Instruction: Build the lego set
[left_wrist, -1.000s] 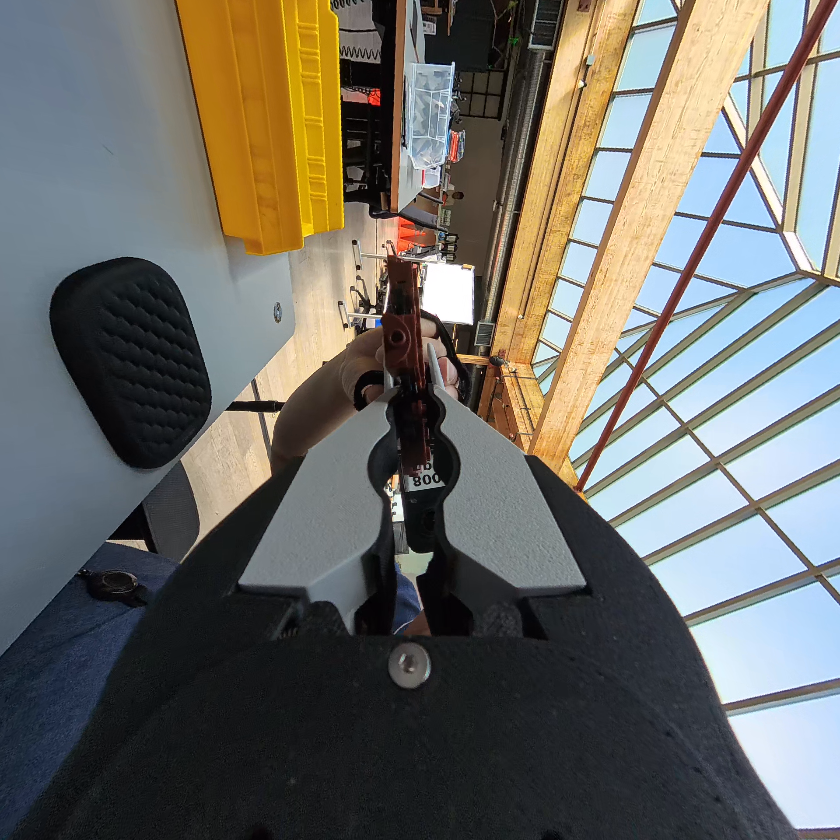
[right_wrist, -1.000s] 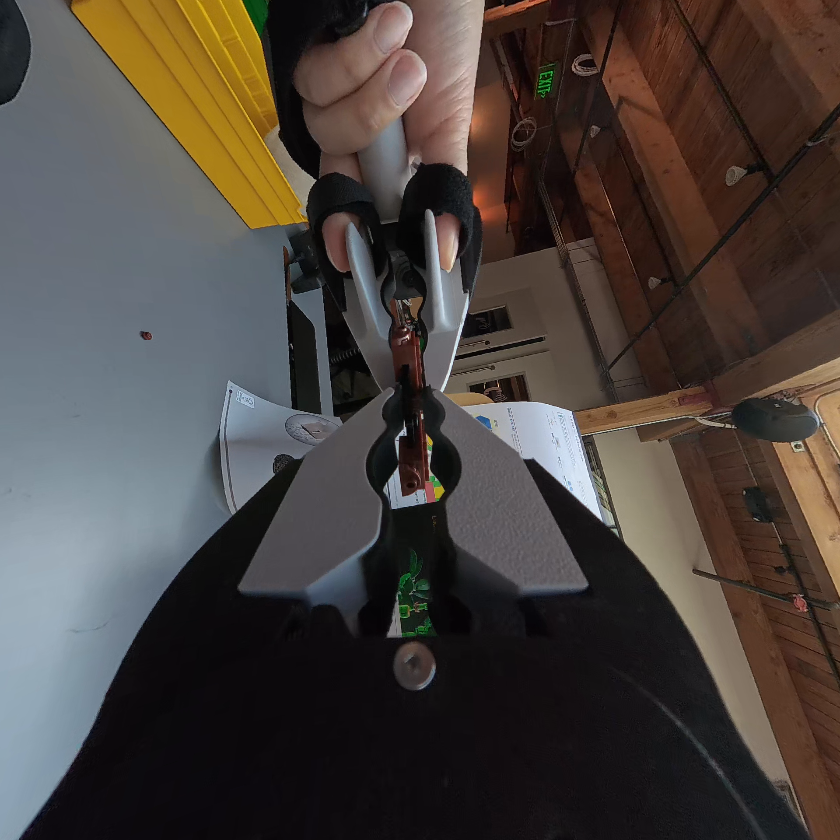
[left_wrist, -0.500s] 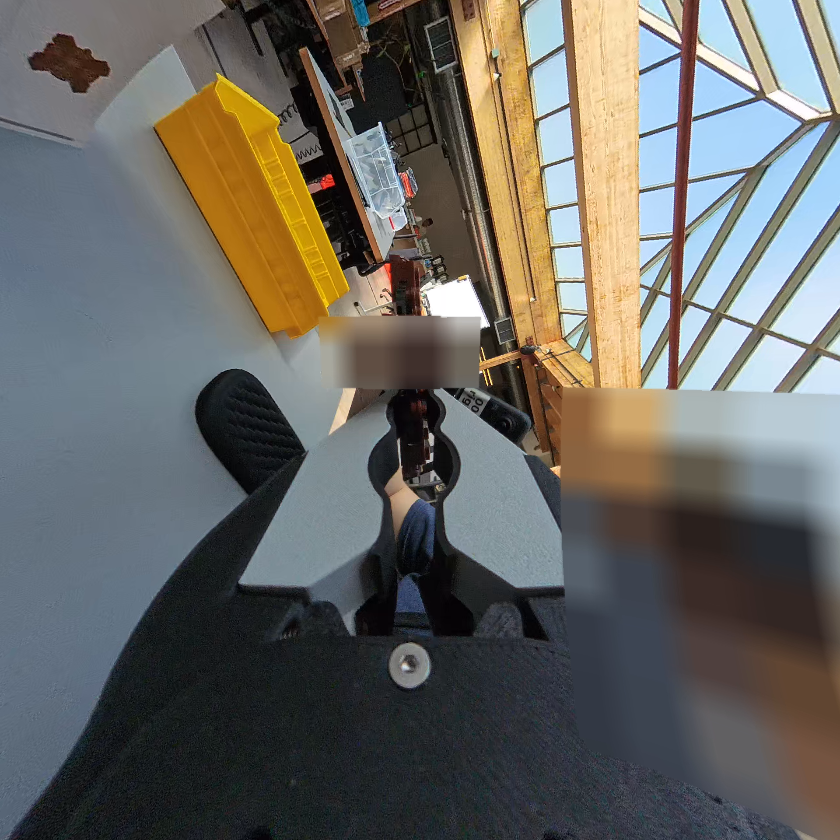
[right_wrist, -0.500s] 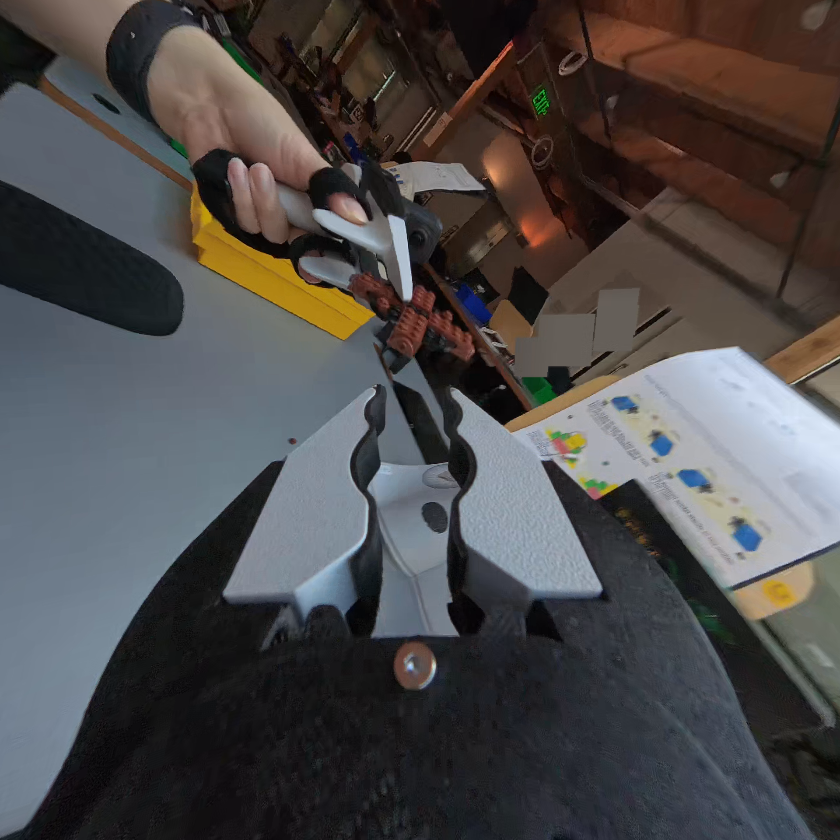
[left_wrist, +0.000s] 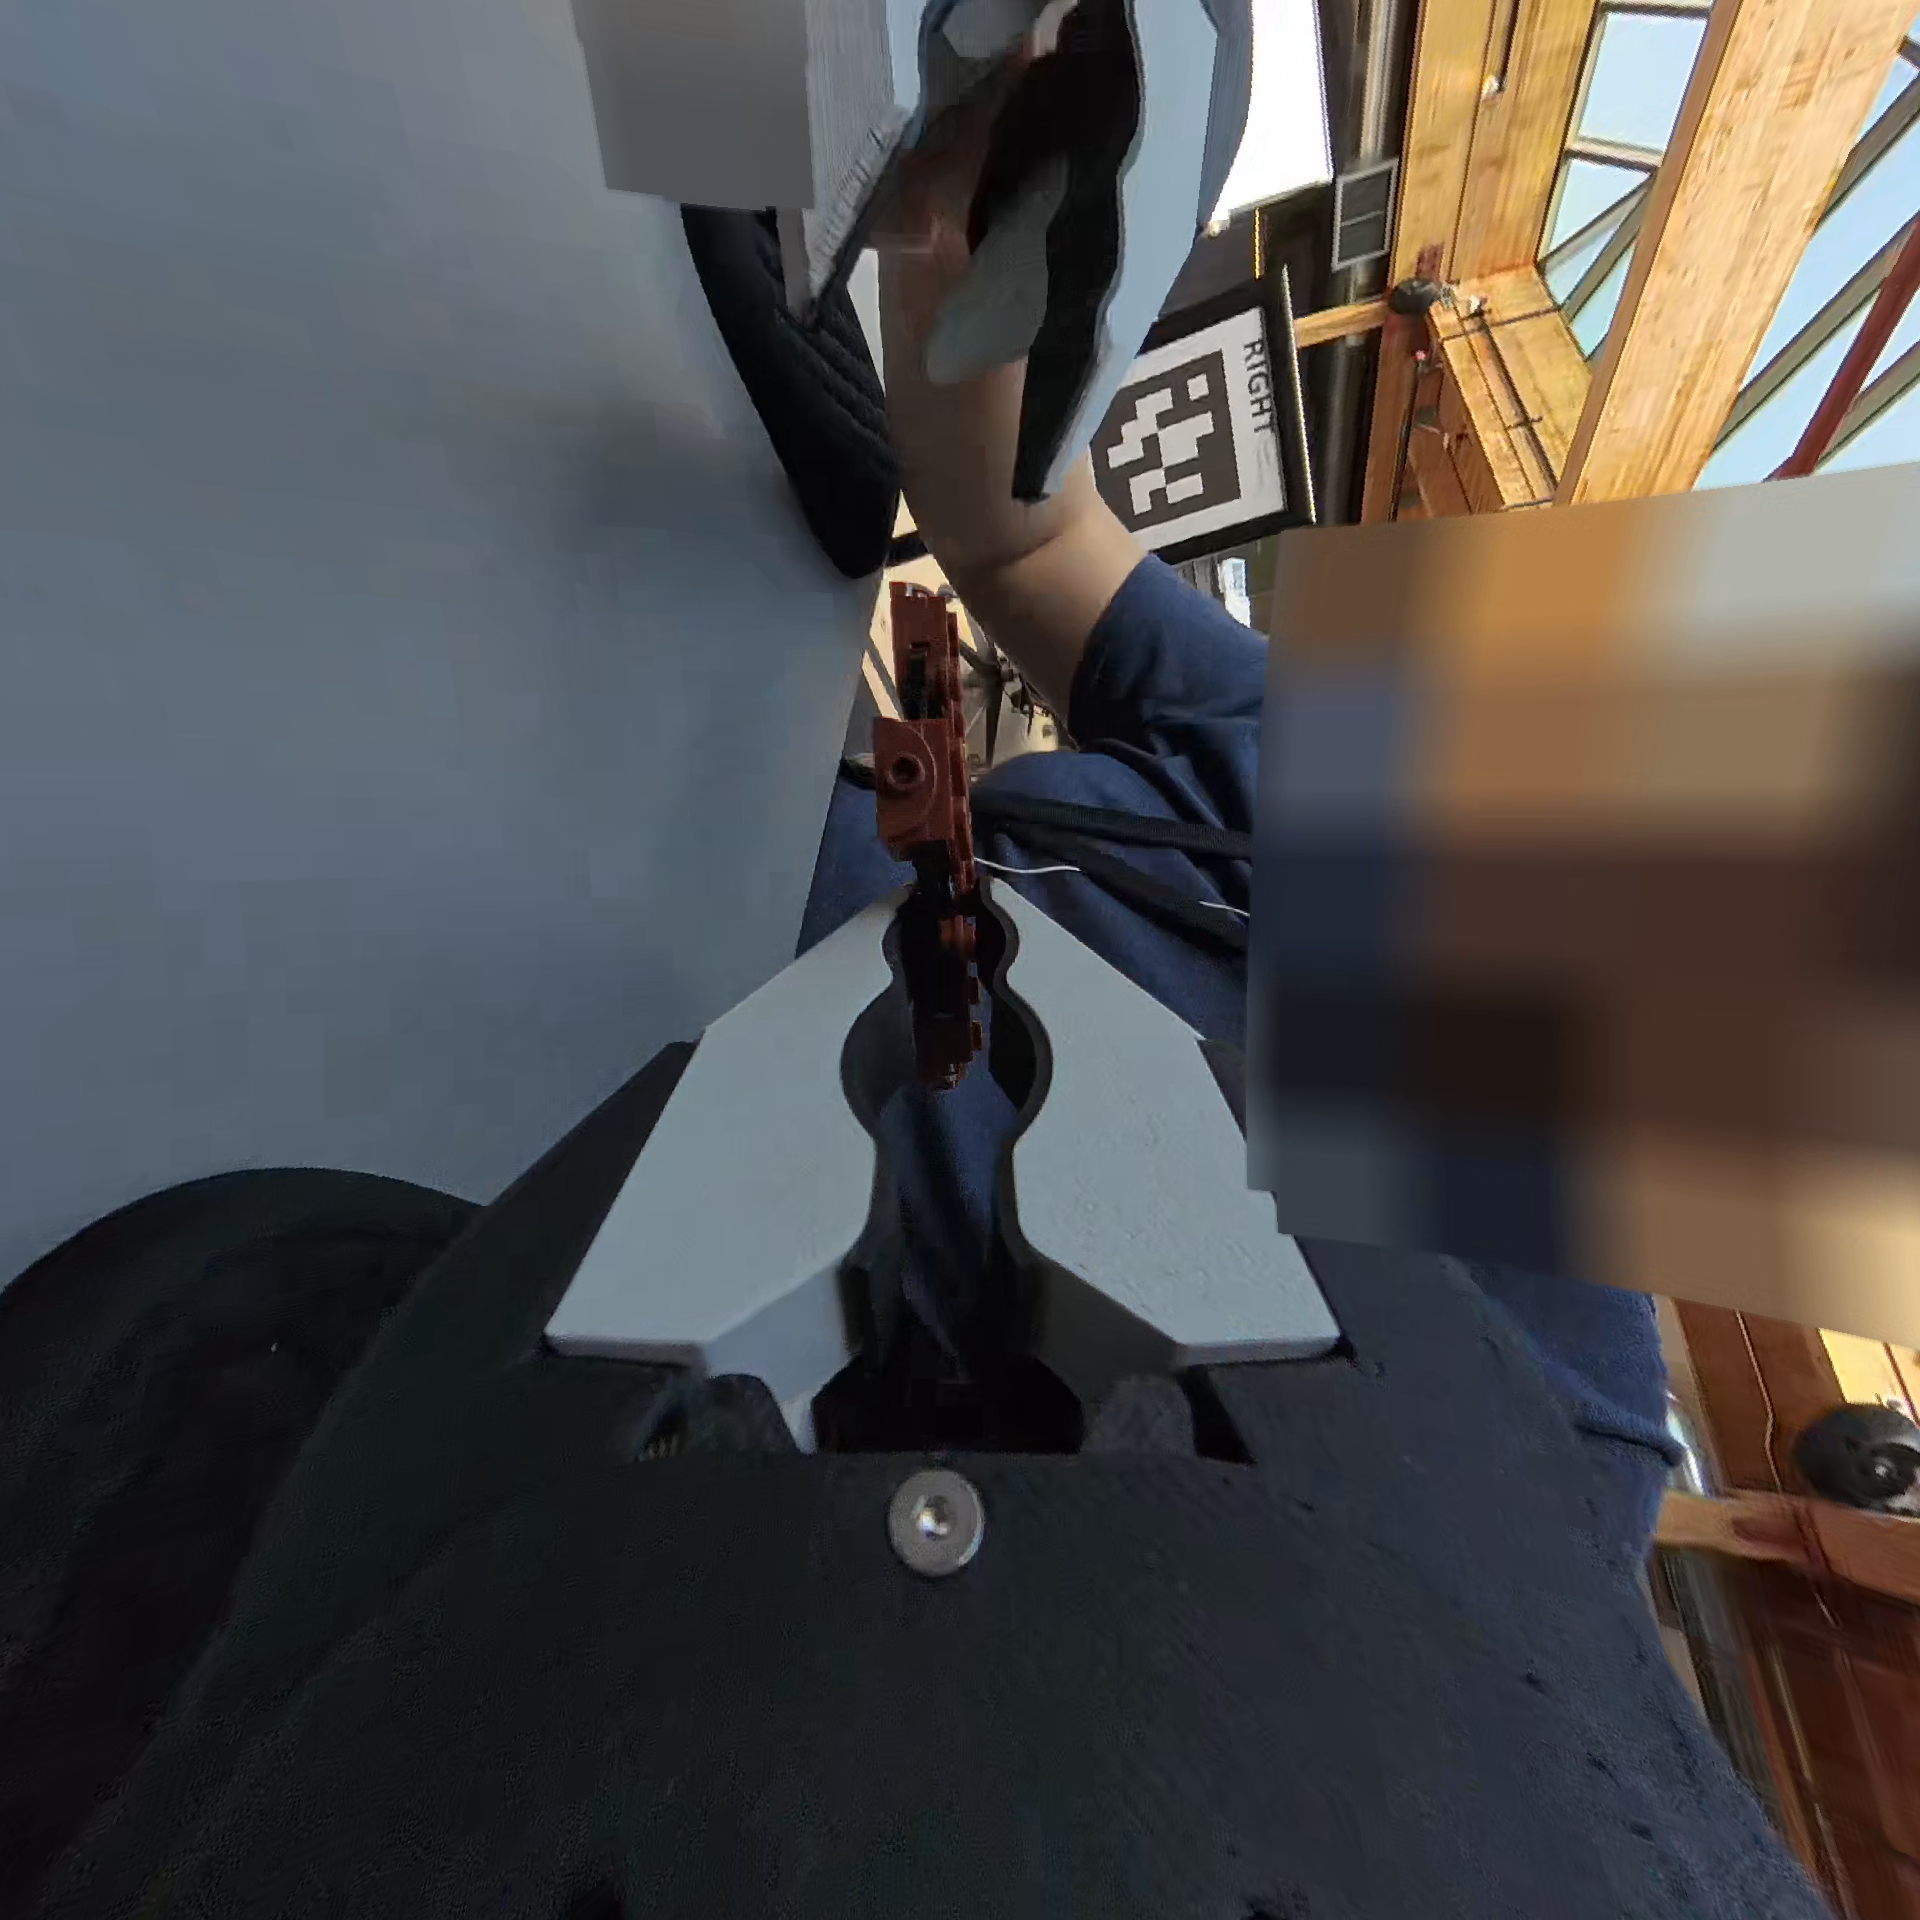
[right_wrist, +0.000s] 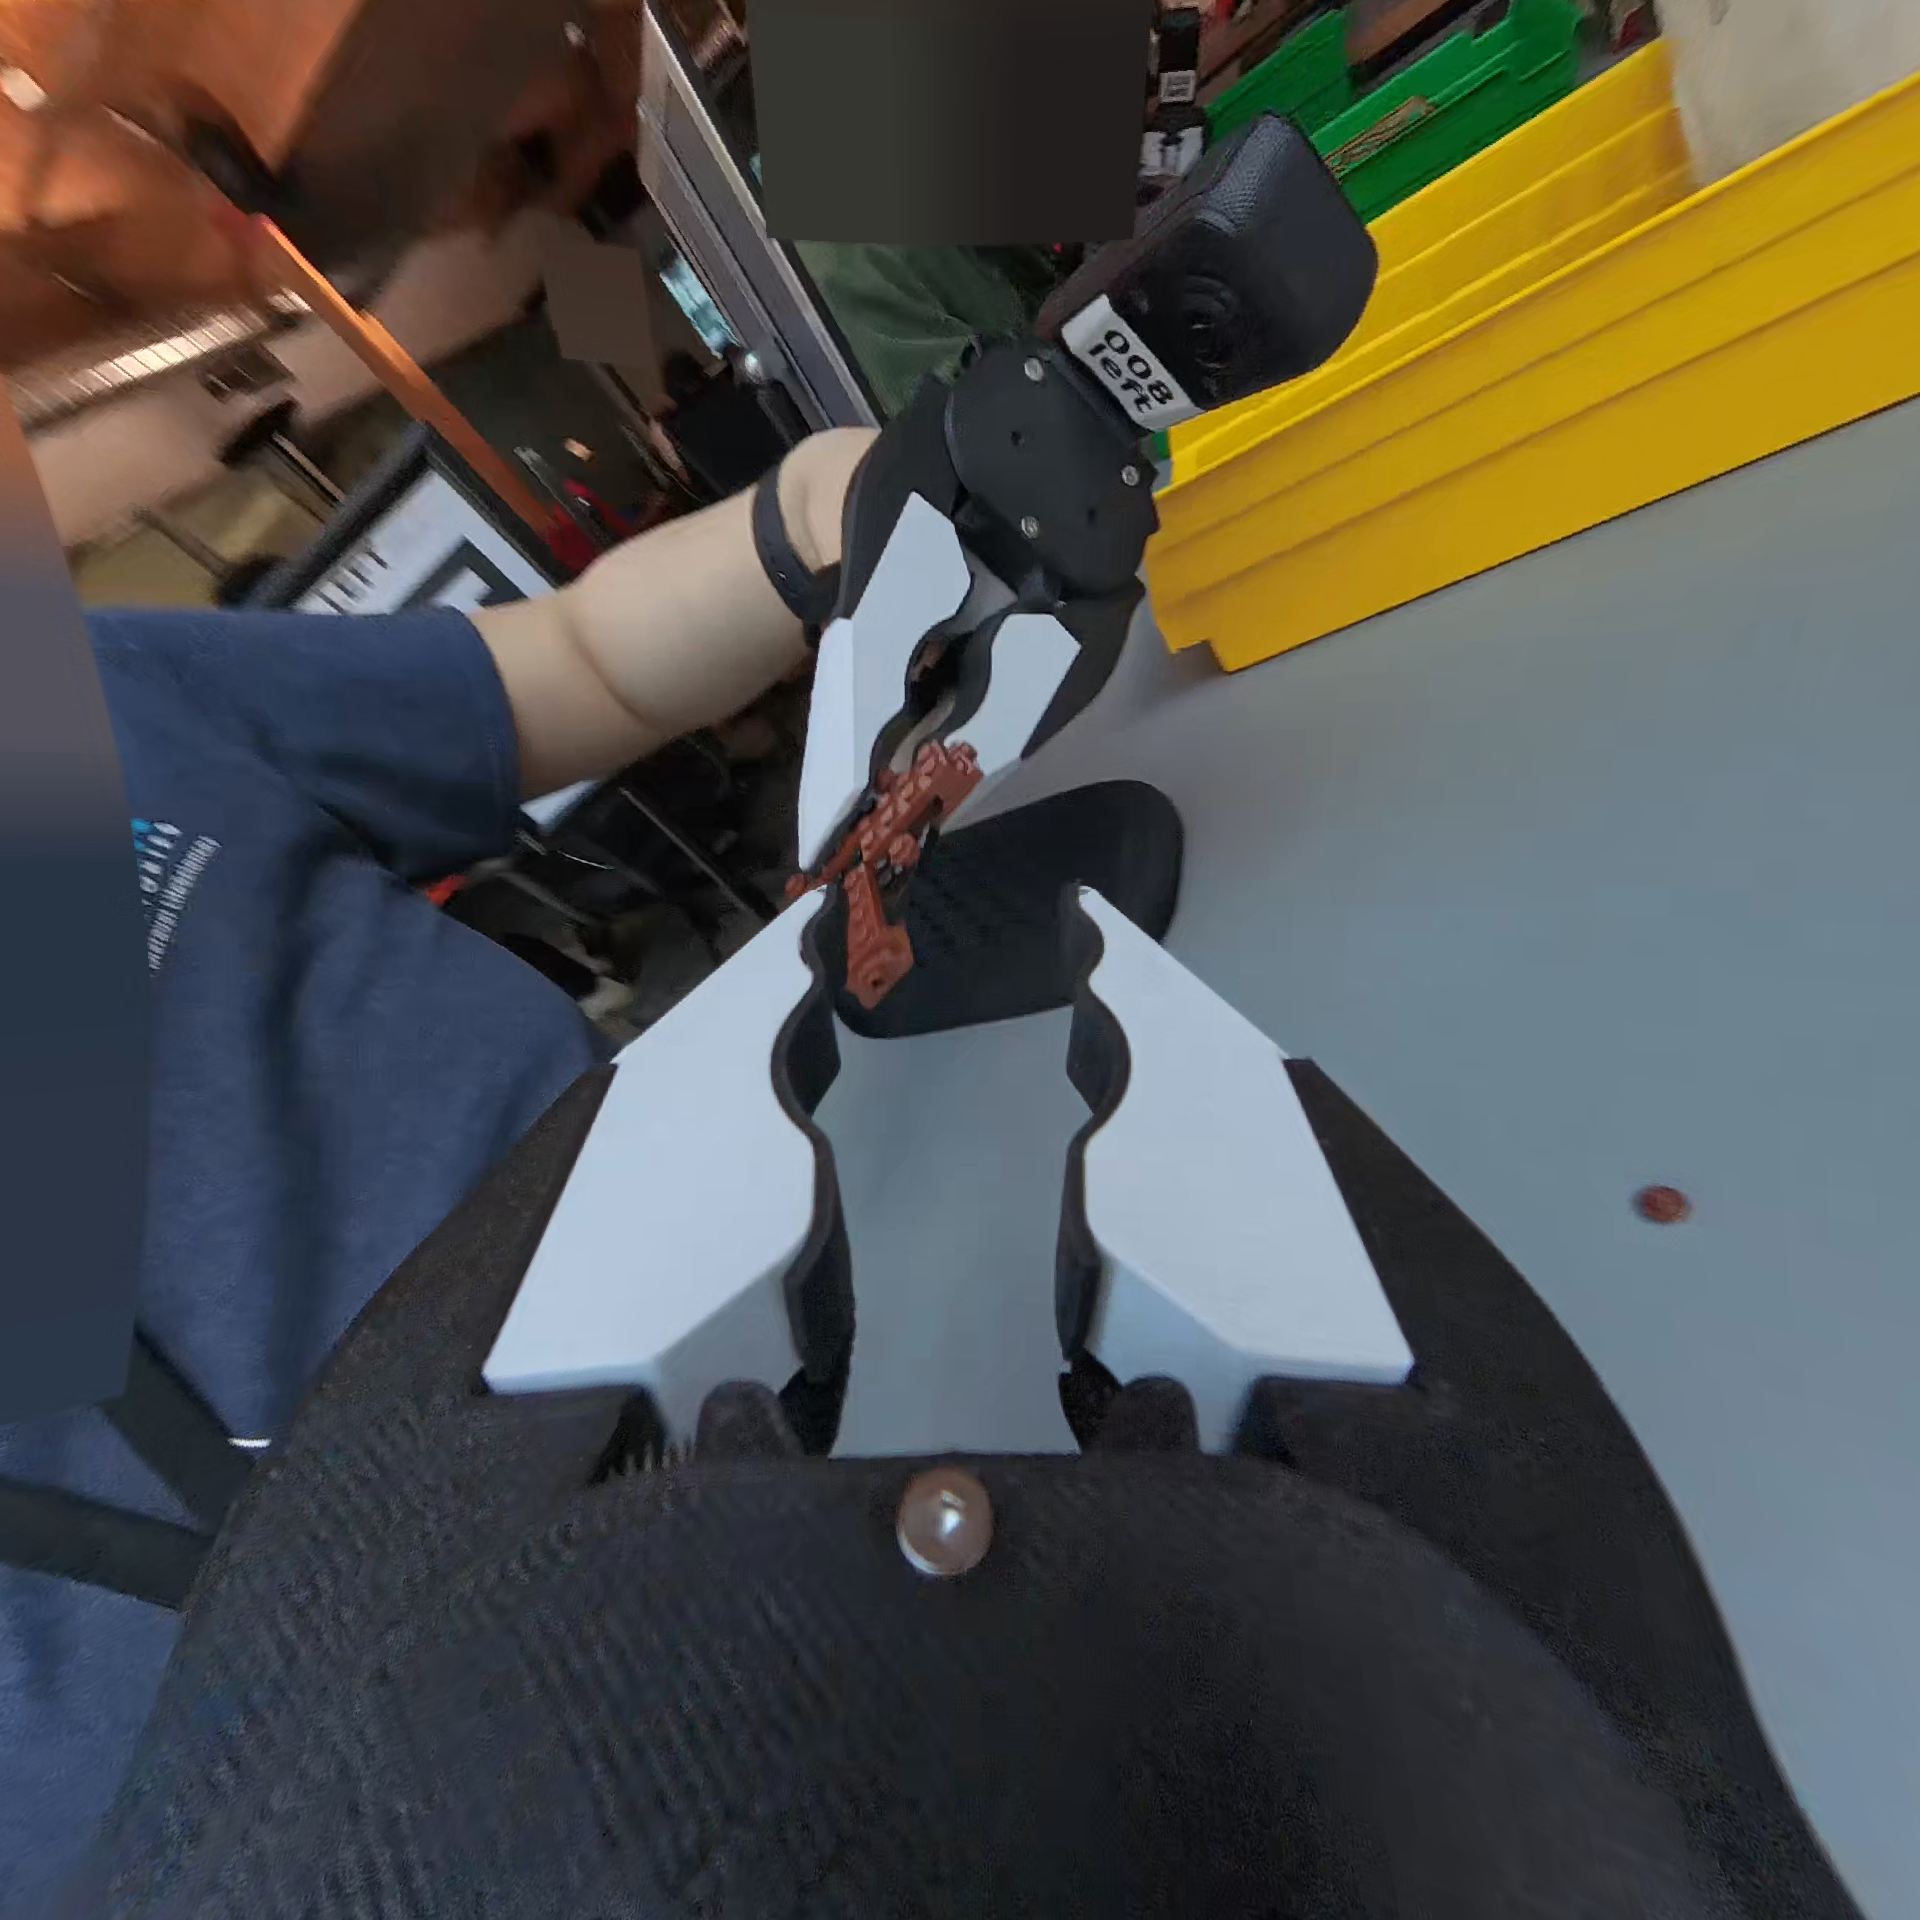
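Lego assembly (right_wrist: 883, 862), reddish-brown, pinched at one end by the left tool (right_wrist: 904, 810) and held up off the counter (right_wrist: 1558, 831), over the near edge of a black textured pad (right_wrist: 1039, 883). Seen edge-on in the left wrist view, running out toward 12 o'clock past the tips. Found the right tool (right_wrist: 945, 904) spread wide and empty, with the assembly's free end just beyond its tips at about 11 o'clock and apparently not touching either finger.

Judged the step in hand as a two-tool adjustment or a regrip of the partial build. Would have done best to keep the left clamp firm and steady, bring the right tool in square to the free end, and close on flat faces rather than on studs. Called for a gentle squeeze along the plates, not across them, since a thin build like this looked likely to flex or pop apart under a twist.

Noted a small brown round piece (right_wrist: 1662, 1205) lying loose on the counter at 3 o'clock, well apart from both tools. Possibly the next part, though too small to tell. Saw stacked yellow bins (right_wrist: 1507, 364) at 1 o'clock with green bins (right_wrist: 1403, 104) behind, and a dark blue sleeve (right_wrist: 312, 779) at 9 o'clock. Found nothing between the right tool and the assembly. Marked the pad below as the only near obstacle to a low approach.
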